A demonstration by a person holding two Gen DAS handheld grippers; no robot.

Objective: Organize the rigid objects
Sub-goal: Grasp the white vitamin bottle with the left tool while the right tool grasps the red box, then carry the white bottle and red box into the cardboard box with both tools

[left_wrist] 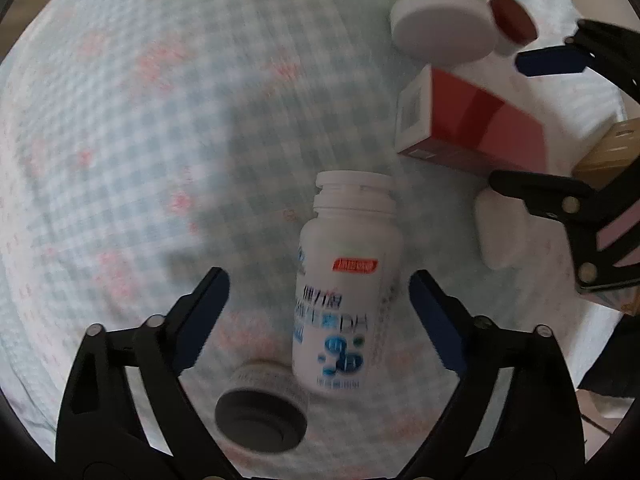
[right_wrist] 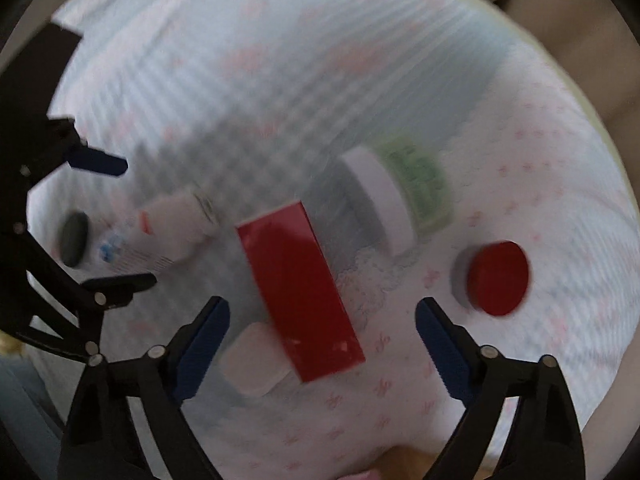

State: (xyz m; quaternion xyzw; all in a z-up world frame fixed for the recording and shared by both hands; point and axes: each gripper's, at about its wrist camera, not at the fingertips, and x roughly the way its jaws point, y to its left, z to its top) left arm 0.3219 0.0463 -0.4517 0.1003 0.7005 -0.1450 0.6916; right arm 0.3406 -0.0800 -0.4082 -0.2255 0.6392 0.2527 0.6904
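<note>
Left wrist view shows your left gripper (left_wrist: 318,312) open around the lying white bottle (left_wrist: 346,284); your right gripper (right_wrist: 322,336) is open over the red box (right_wrist: 296,288).

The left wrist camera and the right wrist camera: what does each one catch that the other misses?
Only the left wrist view shows the printed label on the white bottle and a yellowish box at the right edge. Only the right wrist view shows the table's edge with a brown surface beyond. Both show the red box, green-labelled jar, red-capped jar, both open grippers and the checked cloth.
</note>
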